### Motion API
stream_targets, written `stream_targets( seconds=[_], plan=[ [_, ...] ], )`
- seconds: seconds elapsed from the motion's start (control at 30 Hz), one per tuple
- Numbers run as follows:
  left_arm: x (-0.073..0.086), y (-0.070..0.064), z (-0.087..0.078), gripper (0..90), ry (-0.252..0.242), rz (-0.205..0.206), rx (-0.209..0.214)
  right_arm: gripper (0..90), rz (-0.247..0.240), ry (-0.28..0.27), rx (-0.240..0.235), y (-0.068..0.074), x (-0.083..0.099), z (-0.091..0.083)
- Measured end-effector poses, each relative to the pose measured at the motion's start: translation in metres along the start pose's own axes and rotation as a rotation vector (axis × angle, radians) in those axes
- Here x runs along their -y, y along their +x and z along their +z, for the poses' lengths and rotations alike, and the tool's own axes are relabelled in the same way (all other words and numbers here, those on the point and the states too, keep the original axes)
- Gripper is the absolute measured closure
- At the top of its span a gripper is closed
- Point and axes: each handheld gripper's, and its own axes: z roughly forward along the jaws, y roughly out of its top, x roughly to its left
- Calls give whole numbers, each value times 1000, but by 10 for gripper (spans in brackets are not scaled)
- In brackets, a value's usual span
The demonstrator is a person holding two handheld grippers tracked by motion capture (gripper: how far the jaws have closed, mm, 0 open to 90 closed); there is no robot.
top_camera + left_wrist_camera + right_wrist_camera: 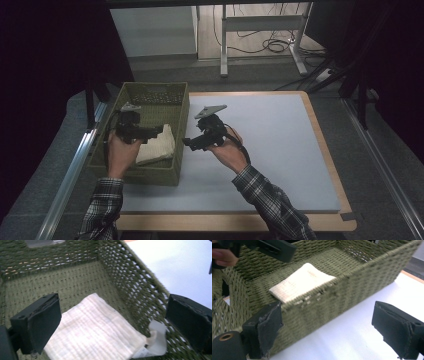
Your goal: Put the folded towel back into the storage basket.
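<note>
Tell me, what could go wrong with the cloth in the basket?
The cloth lies tight against the basket wall, so the open left gripper might catch the weave or pinch just the tag. It might also lift only the top layer, letting the fold fall open. The right gripper hangs open outside the wall and could bump the basket.

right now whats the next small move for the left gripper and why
Probably lower the left gripper and close on the folded white cloth: its jaws stand open and empty above the cloth, which lies flat inside the woven basket.
</note>
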Motion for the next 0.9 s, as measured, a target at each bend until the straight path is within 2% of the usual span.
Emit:
stream_targets(
  seconds=[0.47, 0.67, 0.73, 0.9],
  plan=[
    [7, -45, 0, 2, -15, 62, 26, 77, 29, 1, 43, -21, 36, -44],
    [6, -66, 2, 3, -7, 105, 32, 77, 46, -2, 54, -31, 57, -66],
    [6, -73, 3, 3, -2, 124, 20, 77, 47, 0, 58, -33, 60, -69],
    [4, -91, 6, 3, 3, 149, 43, 77, 58, 1, 70, -38, 74, -83]
  ],
)
